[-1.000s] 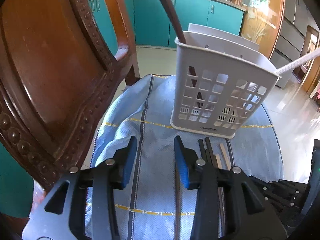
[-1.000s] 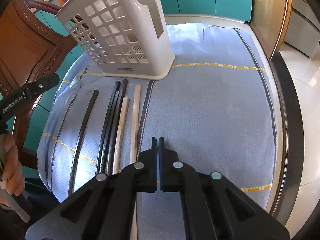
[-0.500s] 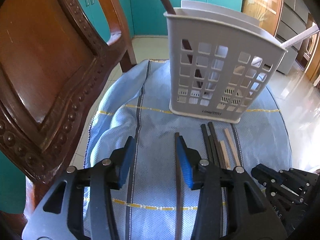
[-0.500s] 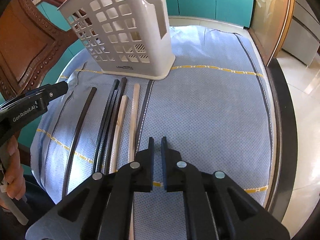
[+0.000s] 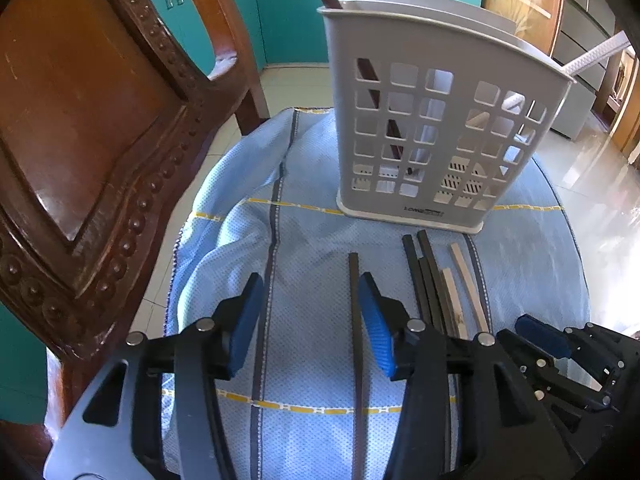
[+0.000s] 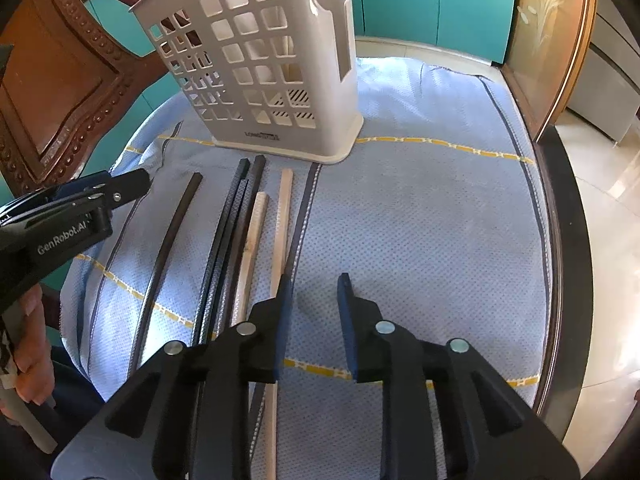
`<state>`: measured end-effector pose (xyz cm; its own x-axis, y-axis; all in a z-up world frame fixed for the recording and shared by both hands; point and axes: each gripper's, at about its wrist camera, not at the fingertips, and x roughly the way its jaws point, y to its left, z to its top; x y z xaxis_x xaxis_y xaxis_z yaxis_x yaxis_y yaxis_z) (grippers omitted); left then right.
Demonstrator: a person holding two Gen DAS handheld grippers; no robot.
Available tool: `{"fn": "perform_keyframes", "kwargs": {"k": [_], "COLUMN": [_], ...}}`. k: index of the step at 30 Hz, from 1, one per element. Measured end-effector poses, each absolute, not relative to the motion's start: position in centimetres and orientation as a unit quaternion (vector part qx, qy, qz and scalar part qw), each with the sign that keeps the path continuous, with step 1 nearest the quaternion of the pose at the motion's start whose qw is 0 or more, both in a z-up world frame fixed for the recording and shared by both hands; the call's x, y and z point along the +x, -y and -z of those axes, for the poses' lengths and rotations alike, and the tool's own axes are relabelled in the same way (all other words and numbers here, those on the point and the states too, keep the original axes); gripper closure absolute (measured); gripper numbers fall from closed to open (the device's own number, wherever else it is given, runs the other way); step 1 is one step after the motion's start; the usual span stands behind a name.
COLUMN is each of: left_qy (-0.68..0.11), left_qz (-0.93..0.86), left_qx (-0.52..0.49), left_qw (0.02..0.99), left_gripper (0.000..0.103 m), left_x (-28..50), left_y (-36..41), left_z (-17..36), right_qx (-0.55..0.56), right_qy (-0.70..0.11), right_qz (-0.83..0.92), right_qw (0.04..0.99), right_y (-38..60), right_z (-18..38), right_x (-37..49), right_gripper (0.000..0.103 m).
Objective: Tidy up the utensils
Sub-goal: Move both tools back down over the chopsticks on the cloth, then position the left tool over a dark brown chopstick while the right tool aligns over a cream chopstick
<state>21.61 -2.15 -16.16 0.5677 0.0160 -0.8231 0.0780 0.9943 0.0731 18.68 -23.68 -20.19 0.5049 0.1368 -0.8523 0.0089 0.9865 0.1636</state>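
A white slotted utensil basket (image 5: 440, 120) (image 6: 264, 72) stands on a blue cloth (image 5: 312, 240) (image 6: 420, 216); a dark stick and a white one lean inside it. Several chopsticks lie in front of it: a lone dark chopstick (image 5: 355, 320) (image 6: 172, 236), a bundle of dark ones (image 5: 430, 280) (image 6: 236, 224), and two pale wooden ones (image 5: 464, 284) (image 6: 282, 224). My left gripper (image 5: 308, 316) is open, low over the cloth, with the lone dark chopstick just inside its right finger. My right gripper (image 6: 312, 304) is open, its left finger beside the pale chopsticks.
A carved wooden chair (image 5: 100, 140) (image 6: 60, 80) stands close on the left. The table's dark rim (image 6: 568, 240) curves along the right. Teal cabinets (image 5: 288, 8) are behind. The left gripper's body shows in the right wrist view (image 6: 76, 216).
My left gripper has drawn back and shifted, so the lone dark chopstick now lies between its fingers. My right gripper went from shut to open and moved forward.
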Motion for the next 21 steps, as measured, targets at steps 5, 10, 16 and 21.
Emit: {"fn": "perform_keyframes", "kwargs": {"k": [5,10,16,21], "left_qy": [-0.469,-0.487,-0.502,-0.518], "left_qz": [0.007,0.008,0.018,0.026], "left_qx": [0.029,0.013,0.022,0.030], "left_qw": [0.882,0.873,0.864,0.854], "left_gripper": [0.053,0.053,0.053,0.057], "left_x": [22.2,22.8,23.1,23.4], "left_y": [0.7,-0.2,0.4,1.4], "left_z": [15.9,16.5,17.4,18.8], "right_qx": [0.049,0.065,0.069,0.027], "right_qy": [-0.492,-0.496,-0.464,-0.474], "right_qz": [-0.038,-0.032,-0.073,-0.059], "right_qw": [0.868,0.865,0.880,0.878], "right_y": [23.4,24.8,24.1,21.5], "right_z": [20.3,20.4,19.0,20.3], "right_x": [18.7,19.0,18.9,21.0], "right_gripper": [0.083,0.096,0.083,0.083]}}
